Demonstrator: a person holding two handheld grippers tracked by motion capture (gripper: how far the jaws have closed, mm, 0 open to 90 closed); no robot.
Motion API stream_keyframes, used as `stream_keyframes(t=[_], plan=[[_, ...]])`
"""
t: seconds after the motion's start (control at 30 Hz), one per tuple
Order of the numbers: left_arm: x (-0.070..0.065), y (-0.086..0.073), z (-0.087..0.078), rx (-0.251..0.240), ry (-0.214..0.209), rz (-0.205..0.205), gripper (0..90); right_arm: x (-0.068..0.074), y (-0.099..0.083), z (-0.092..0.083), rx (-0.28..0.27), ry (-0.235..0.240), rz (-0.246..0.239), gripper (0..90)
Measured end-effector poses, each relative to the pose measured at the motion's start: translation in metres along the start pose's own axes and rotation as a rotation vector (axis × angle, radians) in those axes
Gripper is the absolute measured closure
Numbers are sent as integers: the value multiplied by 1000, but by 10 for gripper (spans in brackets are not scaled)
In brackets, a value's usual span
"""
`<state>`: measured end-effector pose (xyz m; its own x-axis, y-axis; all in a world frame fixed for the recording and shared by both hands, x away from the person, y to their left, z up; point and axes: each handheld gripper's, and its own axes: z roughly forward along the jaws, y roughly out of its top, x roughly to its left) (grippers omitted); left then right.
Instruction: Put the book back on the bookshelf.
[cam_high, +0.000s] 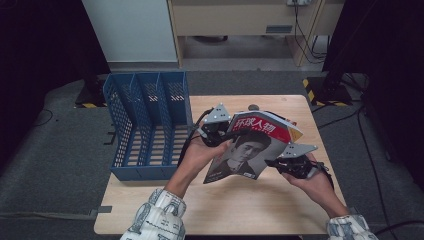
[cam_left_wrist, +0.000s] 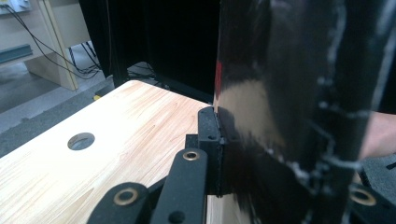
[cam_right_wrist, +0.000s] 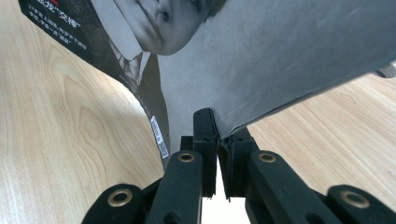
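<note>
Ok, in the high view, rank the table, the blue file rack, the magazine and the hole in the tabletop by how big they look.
Largest to smallest:
1. Table
2. Blue file rack
3. Magazine, held off the table and so nearer the camera, which flatters its size; it looks smaller than the rack all the same
4. Hole in the tabletop

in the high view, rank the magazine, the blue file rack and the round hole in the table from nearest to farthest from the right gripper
1. magazine: clamped in the right gripper.
2. round hole: far table edge, beyond the magazine.
3. blue file rack: table's left side.
</note>
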<state>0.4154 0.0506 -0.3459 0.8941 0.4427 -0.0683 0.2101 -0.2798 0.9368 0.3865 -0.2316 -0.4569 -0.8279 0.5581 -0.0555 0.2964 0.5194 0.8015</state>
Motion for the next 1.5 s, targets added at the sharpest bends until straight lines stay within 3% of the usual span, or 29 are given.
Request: stream_keyframes(t=[0.23, 0.7, 0.8, 0.93, 1.03, 1.2, 1.5], plan=[[2, -3, -2, -3, -3, -7, 856, 1, 2, -3, 16, -15, -38, 865], [3, -8, 1, -9, -14, -21, 850, -4, -1, -10, 18, -25, -38, 875], [4, -10, -1, -16, -10, -30, 857, -6, -2, -13, -4, -27, -31, 881], [2, -14, -1, -37, -16, -15, 862, -6, -1, -13, 7, -23, -43, 882], [3, -16, 0, -46, -15, -42, 865, -8, -2, -12, 12, -22, -33, 882], [5, -16, -2, -24, -20, -35, 856, -7, -1, -12, 16, -26, -44, 882], [5, -17, 1, -28, -21, -48, 843, -7, -1, -13, 21, -34, -51, 882]])
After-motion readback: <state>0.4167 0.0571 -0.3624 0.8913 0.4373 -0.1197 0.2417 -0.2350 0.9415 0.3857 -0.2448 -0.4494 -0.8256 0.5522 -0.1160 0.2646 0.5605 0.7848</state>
